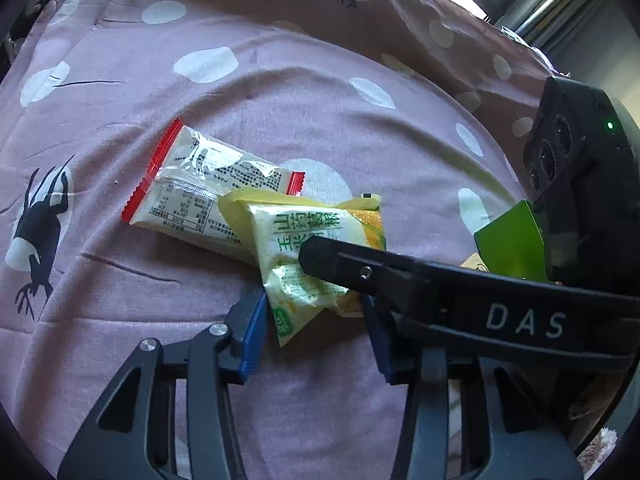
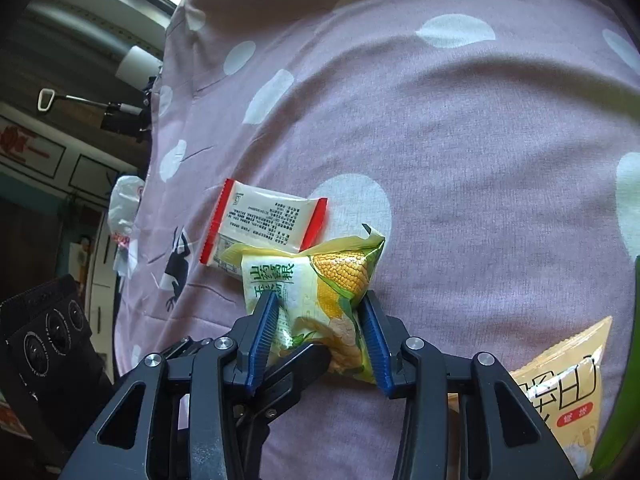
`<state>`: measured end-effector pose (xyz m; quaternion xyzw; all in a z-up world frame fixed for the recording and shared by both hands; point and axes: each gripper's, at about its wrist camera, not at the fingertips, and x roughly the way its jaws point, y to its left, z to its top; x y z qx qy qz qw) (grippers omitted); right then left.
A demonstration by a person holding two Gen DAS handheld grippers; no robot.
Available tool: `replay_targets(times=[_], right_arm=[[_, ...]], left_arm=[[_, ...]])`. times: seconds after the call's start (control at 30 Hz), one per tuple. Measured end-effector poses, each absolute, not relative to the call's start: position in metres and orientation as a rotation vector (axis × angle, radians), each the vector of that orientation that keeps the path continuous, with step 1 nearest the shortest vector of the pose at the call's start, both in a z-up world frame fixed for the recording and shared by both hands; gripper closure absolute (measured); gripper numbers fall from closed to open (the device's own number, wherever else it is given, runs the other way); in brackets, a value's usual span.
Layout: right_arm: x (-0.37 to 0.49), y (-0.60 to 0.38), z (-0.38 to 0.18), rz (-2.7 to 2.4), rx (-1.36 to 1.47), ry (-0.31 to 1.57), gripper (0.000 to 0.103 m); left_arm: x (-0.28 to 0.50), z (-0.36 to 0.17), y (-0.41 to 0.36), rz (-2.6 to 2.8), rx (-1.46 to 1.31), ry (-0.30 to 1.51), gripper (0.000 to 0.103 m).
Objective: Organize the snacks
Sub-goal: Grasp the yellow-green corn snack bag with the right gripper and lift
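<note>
The corn snack packet (image 2: pixel 320 300), yellow and white with a corn cob printed on it, lies mid-cloth overlapping a red-edged packet (image 2: pixel 264 224); its near end is hidden behind gripper parts. The right gripper (image 2: pixel 318 320) pinches it between blue pads. The left gripper (image 1: pixel 316 316) straddles its corner, contact unclear. The spotted cloth (image 2: pixel 480 160) beyond lies open.

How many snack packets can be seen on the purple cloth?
3, perhaps more hidden. The corn packet lies between both grippers' fingers. The red-edged packet lies behind it, partly under it. An orange packet lies at the right edge, cut off.
</note>
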<state>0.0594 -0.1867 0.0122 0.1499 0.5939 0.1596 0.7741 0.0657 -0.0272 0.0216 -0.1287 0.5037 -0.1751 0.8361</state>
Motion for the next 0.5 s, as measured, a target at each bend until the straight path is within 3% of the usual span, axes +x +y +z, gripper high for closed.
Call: replay_targets(times=[0.23,0.5], right_arm=[[0.046,-0.187,0.025,0.341,0.362,1.26,0.058],[0.012,-0.19,0.075,0.27,0.31,1.13,0.058]], left_arm=[[0.055,0.036,-0.032,-0.397,-0.252,1.022,0.061],[0.026,0.075,-0.048,-0.485,-0.224,0.899,0.061]])
